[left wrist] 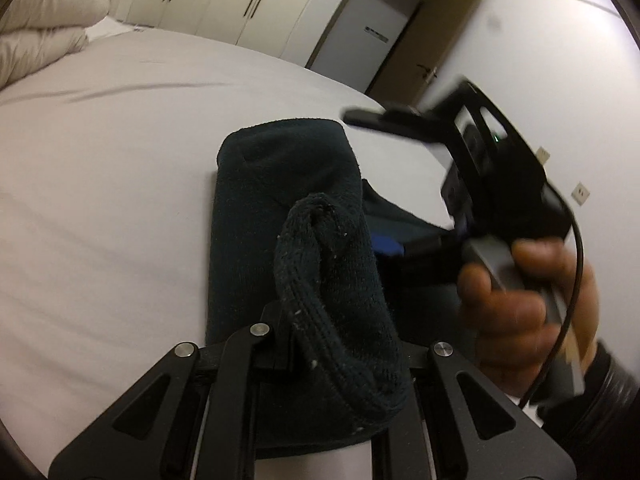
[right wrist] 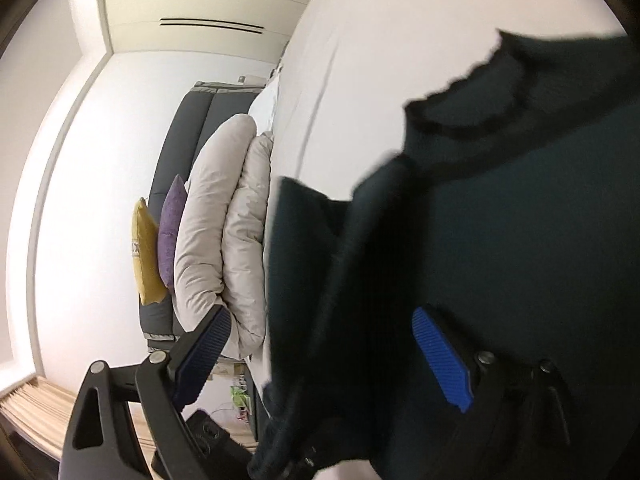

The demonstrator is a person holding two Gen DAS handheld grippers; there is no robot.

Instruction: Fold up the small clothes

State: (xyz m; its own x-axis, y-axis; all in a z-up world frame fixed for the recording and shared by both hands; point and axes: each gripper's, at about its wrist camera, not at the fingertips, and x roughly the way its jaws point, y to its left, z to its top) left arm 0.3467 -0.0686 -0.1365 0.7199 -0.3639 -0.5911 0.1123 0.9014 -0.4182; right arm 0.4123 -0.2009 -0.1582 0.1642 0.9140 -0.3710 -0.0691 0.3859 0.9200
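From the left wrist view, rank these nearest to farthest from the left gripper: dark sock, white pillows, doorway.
1. dark sock: pinched in the left gripper, lying on the bed straight ahead.
2. white pillows: far left, across the bed.
3. doorway: beyond the bed, upper right.

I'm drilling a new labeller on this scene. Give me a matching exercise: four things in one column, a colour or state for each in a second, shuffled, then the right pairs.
Things:
1. dark sock
2. left gripper
3. right gripper
4. cushion

Colour or state:
A. yellow, standing against the grey headboard
B. open, blue pads apart
C. lies on the white bed sheet, one end lifted
D. shut on the sock's lifted end

Pairs: 1-C, 2-D, 3-B, 4-A
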